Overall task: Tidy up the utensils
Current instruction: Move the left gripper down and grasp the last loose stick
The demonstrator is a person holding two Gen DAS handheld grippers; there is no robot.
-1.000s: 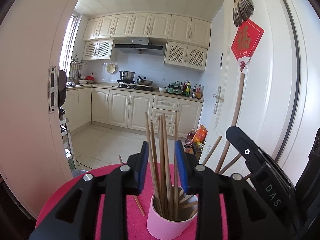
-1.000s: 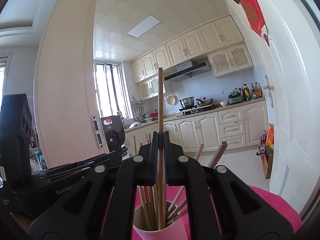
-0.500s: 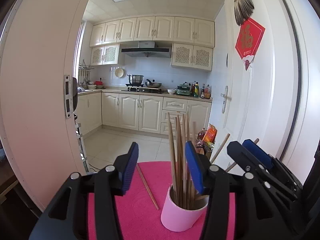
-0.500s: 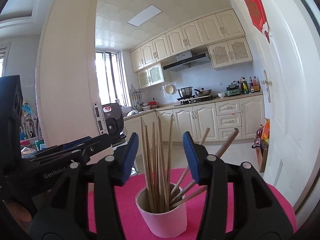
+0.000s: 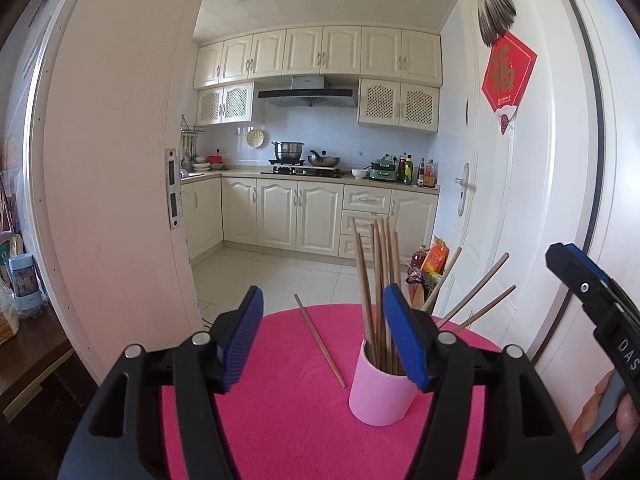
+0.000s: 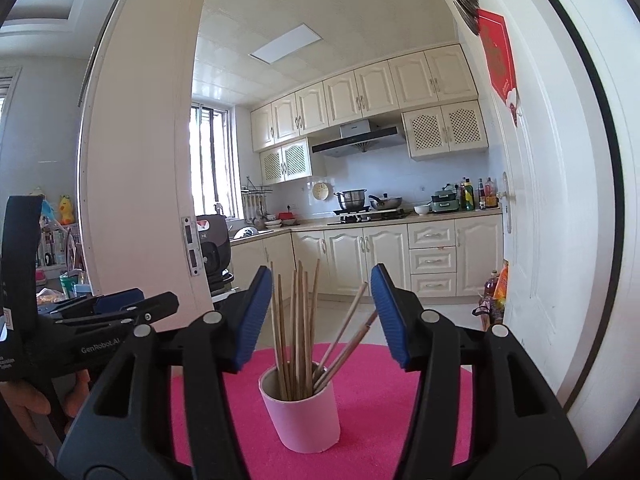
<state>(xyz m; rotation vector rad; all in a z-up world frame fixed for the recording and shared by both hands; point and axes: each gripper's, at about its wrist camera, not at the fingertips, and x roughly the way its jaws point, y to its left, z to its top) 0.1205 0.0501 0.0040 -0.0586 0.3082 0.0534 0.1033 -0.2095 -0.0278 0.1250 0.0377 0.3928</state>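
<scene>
Pink cup [image 5: 378, 396]: its wall hides the lower ends of the chopsticks [image 5: 376, 292]; from the left wrist, the blue pad at three o'clock covers its right rim. Pink mat [image 5: 288, 400]: near edge cut off at six o'clock behind black gripper frames. Counter bottles [image 6: 478, 194]: labels too small to read. Hand [image 5: 624, 412]: cropped at the right border.

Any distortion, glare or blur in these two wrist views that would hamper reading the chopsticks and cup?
Left wrist view: strong fisheye bending at the door edges, dark vignette corners; chopsticks and pink cup sharp, evenly daylit. Right wrist view: same bending, window blown out, cup still crisp, no motion blur.
</scene>
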